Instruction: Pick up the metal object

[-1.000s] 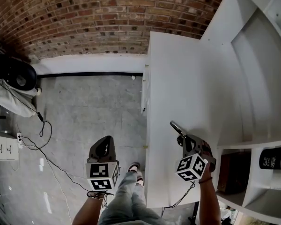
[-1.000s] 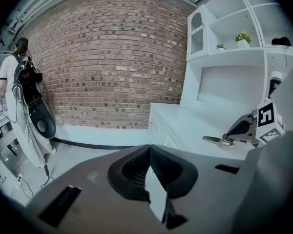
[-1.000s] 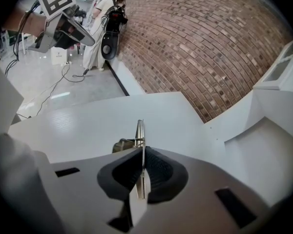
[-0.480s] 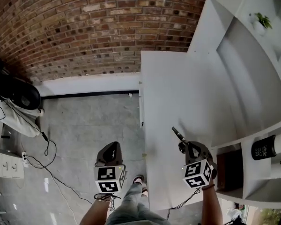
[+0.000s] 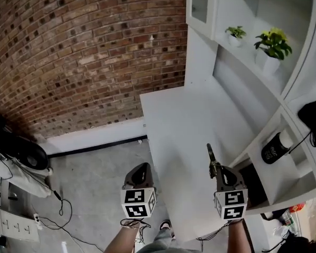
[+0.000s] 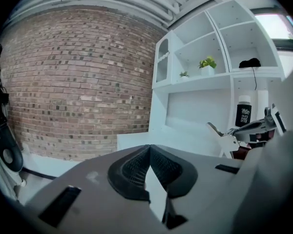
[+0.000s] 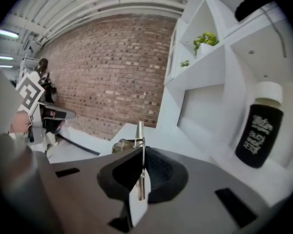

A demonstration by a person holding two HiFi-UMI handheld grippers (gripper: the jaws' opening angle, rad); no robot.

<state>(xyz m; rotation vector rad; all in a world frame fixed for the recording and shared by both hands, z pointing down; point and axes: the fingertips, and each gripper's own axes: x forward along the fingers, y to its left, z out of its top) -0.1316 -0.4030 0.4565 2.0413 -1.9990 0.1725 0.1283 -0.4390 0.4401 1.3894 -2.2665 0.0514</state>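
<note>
A thin metal object point(image 5: 210, 154) sticks forward out of my right gripper point(image 5: 217, 167), above the near part of the white table point(image 5: 179, 120). In the right gripper view the jaws are shut on this metal object point(image 7: 140, 139), a flat strip with a brass-coloured part at its left; the right gripper point(image 7: 141, 165) points toward the brick wall. My left gripper point(image 5: 141, 167) hangs over the floor, left of the table edge. Its jaws point(image 6: 149, 152) are shut with nothing between them. The left gripper view shows the metal object point(image 6: 215, 129) at its right.
A white shelf unit point(image 5: 284, 115) stands right of the table, holding a black bottle point(image 5: 274, 149), two potted plants point(image 5: 274, 42) and a black item with a cable point(image 5: 315, 120). A brick wall point(image 5: 84, 57) runs behind. Cables and dark equipment point(image 5: 16, 152) lie on the floor at left.
The head view has swung upward, bringing the plants and upper shelves into sight. Both grippers sit lower in the frame. The right gripper keeps its hold on the metal object.
</note>
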